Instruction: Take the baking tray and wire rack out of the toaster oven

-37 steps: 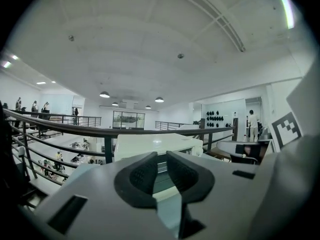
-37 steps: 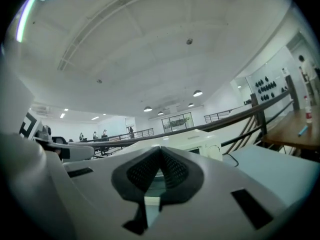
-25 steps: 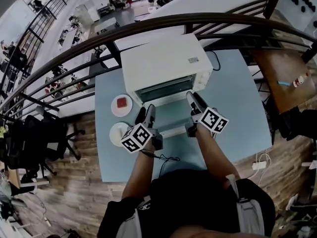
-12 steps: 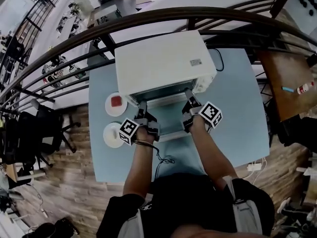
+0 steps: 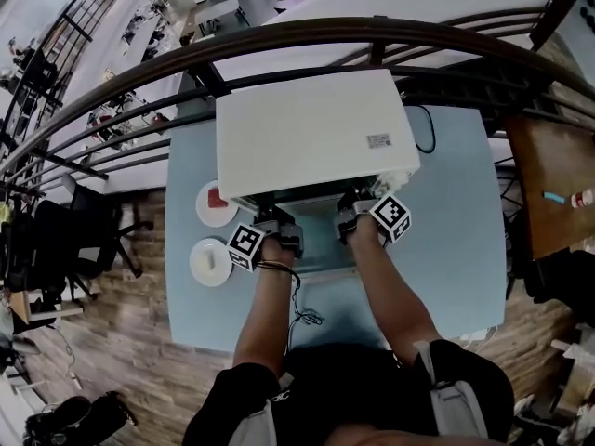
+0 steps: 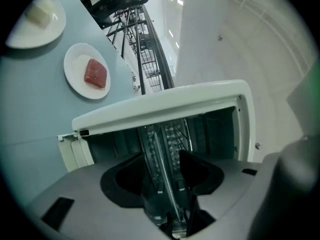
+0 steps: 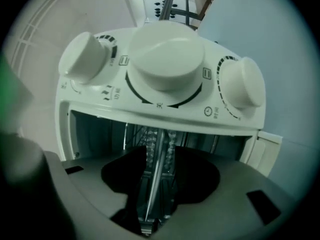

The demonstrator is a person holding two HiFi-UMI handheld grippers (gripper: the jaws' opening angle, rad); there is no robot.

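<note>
We've dropped into the toaster oven (image 5: pixel 311 133): left gripper (image 6: pixel 163 155) wide, right gripper (image 7: pixel 159 156) narrowing on a thin edge (image 7: pixel 153 184) (tray or rack?), not pinched yet.

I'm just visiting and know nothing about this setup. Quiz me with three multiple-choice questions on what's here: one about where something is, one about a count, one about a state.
1. Where do the two plates stand relative to the toaster oven?
A. On top of it
B. Beside it on the table, at the person's left
C. Inside it

2. How many knobs does the oven have?
A. Two
B. Three
C. Four

3. The oven's door is:
A. Shut
B. Taken off
C. Open

Answers:
1 B: the head view shows both plates on the blue table left of the oven.
2 B: the right gripper view shows three knobs in a row.
3 C: both gripper views look straight into the cavity.
</note>
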